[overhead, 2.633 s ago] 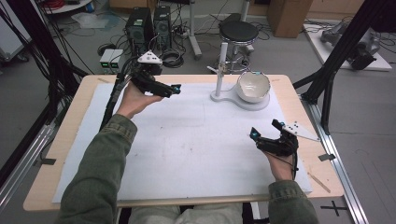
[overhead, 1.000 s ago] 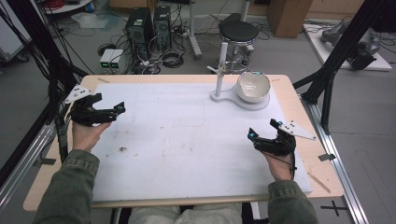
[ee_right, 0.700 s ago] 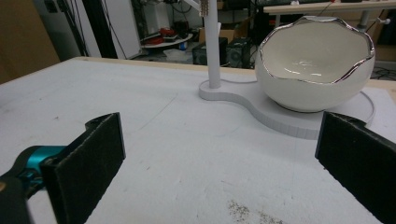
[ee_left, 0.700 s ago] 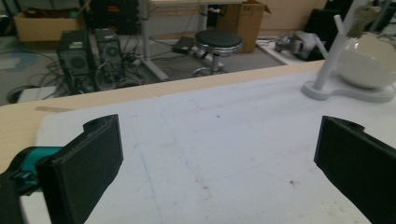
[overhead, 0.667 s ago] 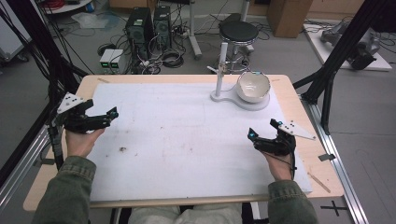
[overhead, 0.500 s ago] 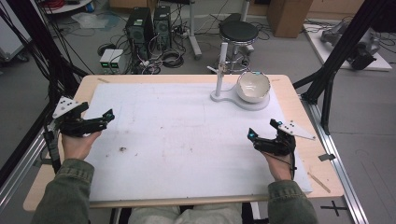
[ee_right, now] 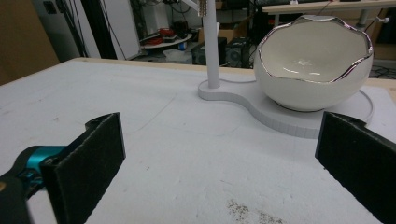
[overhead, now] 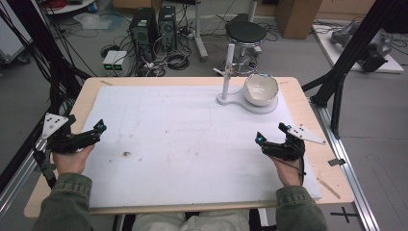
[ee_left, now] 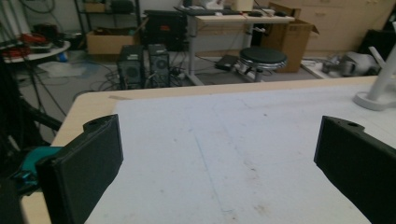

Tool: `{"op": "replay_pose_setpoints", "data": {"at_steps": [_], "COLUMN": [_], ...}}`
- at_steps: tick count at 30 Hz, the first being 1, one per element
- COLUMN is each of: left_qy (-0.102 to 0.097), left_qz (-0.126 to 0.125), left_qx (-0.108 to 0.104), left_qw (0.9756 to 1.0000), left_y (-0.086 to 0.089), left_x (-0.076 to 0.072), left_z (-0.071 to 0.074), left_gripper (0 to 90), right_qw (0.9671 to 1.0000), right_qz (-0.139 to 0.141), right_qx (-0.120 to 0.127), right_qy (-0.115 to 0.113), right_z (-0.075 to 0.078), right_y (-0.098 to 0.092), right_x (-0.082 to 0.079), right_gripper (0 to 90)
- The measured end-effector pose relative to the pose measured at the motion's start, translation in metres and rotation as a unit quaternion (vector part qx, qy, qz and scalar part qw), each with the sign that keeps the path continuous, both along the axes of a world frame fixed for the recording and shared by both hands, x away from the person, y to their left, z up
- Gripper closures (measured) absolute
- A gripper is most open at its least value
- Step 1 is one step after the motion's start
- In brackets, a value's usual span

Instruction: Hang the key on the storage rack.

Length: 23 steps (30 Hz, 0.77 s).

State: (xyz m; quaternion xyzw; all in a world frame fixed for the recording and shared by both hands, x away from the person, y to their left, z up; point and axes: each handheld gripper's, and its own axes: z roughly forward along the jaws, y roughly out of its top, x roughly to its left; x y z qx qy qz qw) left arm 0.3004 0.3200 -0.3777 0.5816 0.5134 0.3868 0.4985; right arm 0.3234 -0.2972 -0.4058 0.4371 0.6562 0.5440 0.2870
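Olive-green sleeves [overhead: 62, 204] on both forearms; black grippers — teal jaw tips, grey triangular top plates [overhead: 53, 122], black trailing cables.

The bowl [ee_right: 313, 70] looks like glossy white ceramic with a shiny metallic rim, on a matt white stand [ee_right: 261, 109]. The tabletop [overhead: 192, 82] is pale, smooth wood under a matt white, lightly stained sheet [overhead: 192, 139]. Each gripper's jaws are matt black plastic.
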Motion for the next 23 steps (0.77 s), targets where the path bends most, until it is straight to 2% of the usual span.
{"op": "replay_pose_setpoints", "data": {"at_steps": [5, 10, 19, 21, 23], "left_qy": [-0.008, -0.022, -0.028, -0.023, -0.027], "left_qz": [0.024, 0.029, 0.007, -0.007, -0.020], "left_qx": [-0.010, -0.020, -0.033, -0.035, -0.032], "left_qw": [0.9996, 0.9991, 0.9990, 0.9991, 0.9989], "left_y": [0.007, 0.011, 0.009, 0.009, 0.009], "left_x": [-0.010, -0.019, -0.024, -0.022, -0.021], "left_z": [-0.013, -0.021, -0.030, -0.031, -0.032], "left_gripper": [1.6, 1.6, 1.7, 1.6, 1.7], "right_qw": [1.0000, 1.0000, 1.0000, 1.0000, 1.0000], "right_qz": [-0.004, -0.002, 0.000, 0.000, -0.001], "right_qx": [0.002, -0.001, -0.003, -0.005, -0.006], "right_qy": [0.002, 0.000, 0.007, 0.006, 0.007], "right_z": [0.000, 0.000, -0.001, -0.001, -0.001], "right_y": [-0.001, -0.001, 0.001, 0.001, 0.001], "right_x": [-0.001, 0.000, 0.000, 0.000, 0.000], "right_gripper": [0.5, 0.5, 0.5, 0.5, 0.5]}}
